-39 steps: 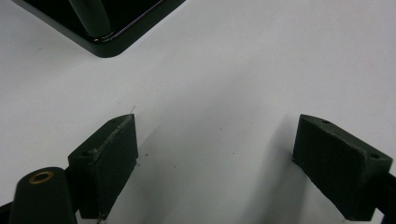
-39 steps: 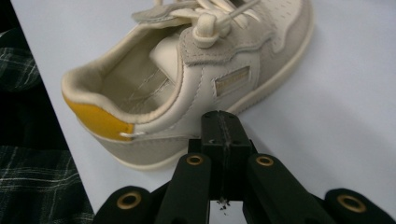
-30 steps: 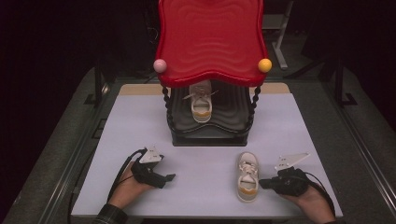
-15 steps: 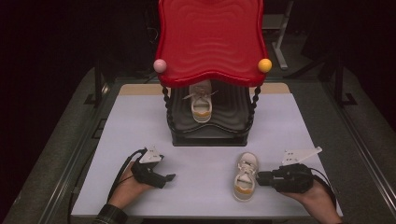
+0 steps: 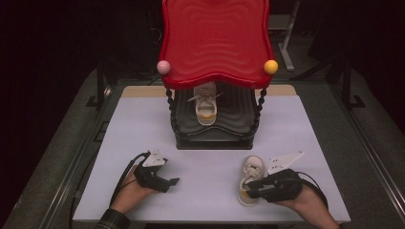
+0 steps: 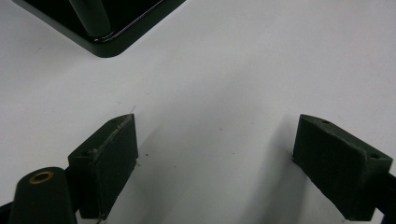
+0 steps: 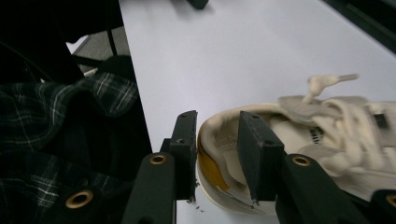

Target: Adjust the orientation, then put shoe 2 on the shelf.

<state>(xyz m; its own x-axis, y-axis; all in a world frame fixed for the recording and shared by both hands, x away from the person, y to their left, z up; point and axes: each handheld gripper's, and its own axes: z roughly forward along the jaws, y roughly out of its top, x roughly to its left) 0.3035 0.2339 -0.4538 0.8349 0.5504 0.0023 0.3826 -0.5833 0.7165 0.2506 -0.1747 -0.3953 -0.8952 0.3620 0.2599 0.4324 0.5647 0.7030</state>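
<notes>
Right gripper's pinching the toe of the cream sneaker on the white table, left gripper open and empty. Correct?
Not the toe. In the right gripper view, the right gripper straddles the heel collar of the cream lace-up sneaker, one jaw inside, one outside. The left gripper is open and empty.

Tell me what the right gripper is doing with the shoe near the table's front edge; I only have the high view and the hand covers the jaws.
Observer: The right gripper has one jaw inside the near shoe and one outside, straddling its heel wall.
Operator: Clamped yet?
Observer: The jaws sit close on the wall; whether they are pressing it I cannot tell.
Operator: And the left gripper?
Observer: The left gripper is wide open over bare table, nothing between its jaws.
Operator: Anything ahead of it?
Observer: A corner of the stand's black base.
</notes>
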